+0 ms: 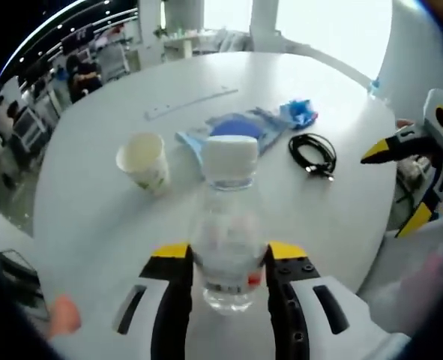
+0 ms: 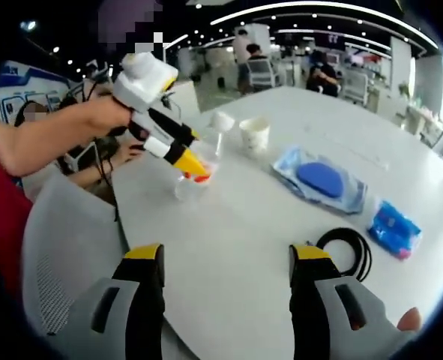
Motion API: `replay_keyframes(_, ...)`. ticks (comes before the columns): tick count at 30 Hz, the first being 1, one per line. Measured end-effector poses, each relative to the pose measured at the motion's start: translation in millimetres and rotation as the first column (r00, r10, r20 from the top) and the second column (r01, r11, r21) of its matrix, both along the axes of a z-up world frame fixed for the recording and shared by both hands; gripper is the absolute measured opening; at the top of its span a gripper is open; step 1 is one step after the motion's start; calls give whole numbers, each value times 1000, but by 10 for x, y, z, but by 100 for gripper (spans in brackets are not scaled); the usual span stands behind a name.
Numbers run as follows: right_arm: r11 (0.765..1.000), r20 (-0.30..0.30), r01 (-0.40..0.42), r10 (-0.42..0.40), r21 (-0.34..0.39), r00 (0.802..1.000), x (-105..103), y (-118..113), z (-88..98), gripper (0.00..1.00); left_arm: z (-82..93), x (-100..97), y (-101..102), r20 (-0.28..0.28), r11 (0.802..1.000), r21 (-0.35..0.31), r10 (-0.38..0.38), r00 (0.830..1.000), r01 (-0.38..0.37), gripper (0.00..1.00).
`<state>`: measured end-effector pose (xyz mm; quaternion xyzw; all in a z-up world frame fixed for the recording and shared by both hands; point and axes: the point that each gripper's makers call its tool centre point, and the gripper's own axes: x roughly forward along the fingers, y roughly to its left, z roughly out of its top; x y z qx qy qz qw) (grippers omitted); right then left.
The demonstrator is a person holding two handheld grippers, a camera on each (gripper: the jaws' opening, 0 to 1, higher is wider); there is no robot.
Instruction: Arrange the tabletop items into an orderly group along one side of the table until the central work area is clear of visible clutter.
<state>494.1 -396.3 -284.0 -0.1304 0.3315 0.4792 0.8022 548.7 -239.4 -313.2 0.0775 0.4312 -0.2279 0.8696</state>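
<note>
Left claw [image 1: 228,264] clamps the upright water bottle [image 1: 227,225] standing on the table [image 1: 94,217], its long axis vertical, paper cup [image 1: 144,160] at ten o'clock beyond it; right claw [image 2: 225,262] hangs open, empty, black cable [image 2: 348,251] nearest at two o'clock.

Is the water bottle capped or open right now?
Capped. The water bottle has its white cap on top, standing upright between the left tool's jaws.

Bright overhead strip lighting, window glare, blurred fisheye edges.
</note>
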Motion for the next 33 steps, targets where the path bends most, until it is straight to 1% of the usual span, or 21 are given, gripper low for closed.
replay_keyframes(4,1000,2,-11,11,-6,1000,-31,34,9,68,19,-74,46,11,1000,-19,-8,1000,8,35)
replay_keyframes(8,1000,7,-25,25,-12,1000,-61,84,26,68,32,-148,76,45,998,-37,-42,998,44,35)
replay_keyframes(9,1000,7,-28,28,-13,1000,-68,101,33,68,32,-166,95,43,998,-42,-38,998,40,35)
replay_keyframes(12,999,9,-37,37,-17,999,-84,136,39,68,39,-207,129,63,996,-62,-62,996,66,35)
replay_keyframes(15,999,11,-47,47,-21,999,-98,174,44,68,36,-220,157,82,993,-82,-83,993,90,35)
replay_keyframes(17,998,11,-54,55,-20,998,-112,208,51,68,47,-232,140,111,986,-93,-127,986,138,35)
replay_keyframes(18,998,11,-58,59,-22,998,-120,222,51,68,42,-240,149,113,985,-97,-134,985,145,35)
replay_keyframes(20,998,12,-65,65,-24,998,-131,243,46,68,43,-244,144,132,978,-98,-172,976,185,35)
replay_keyframes(21,997,11,-69,69,-24,998,-139,257,43,68,38,-243,164,133,977,-105,-173,976,188,35)
replay_keyframes(23,997,10,-73,73,-27,997,-146,274,37,68,46,-237,151,160,967,-98,-218,963,235,35)
replay_keyframes(24,996,10,-78,79,-30,997,-152,287,33,68,42,-248,150,165,963,-106,-230,959,250,35)
replay_keyframes(25,996,9,-83,83,-30,996,-158,302,31,68,47,-245,134,185,954,-108,-259,948,281,35)
replay_keyframes(27,996,9,-89,89,-32,996,-162,325,26,68,33,-238,175,186,952,-128,-251,950,277,35)
replay_keyframes(31,994,7,-102,102,-33,995,-161,378,17,67,21,-230,198,210,935,-159,-282,936,318,35)
replay_keyframes(33,993,10,-112,112,-31,994,-158,416,15,67,26,-227,207,218,929,-173,-288,933,327,35)
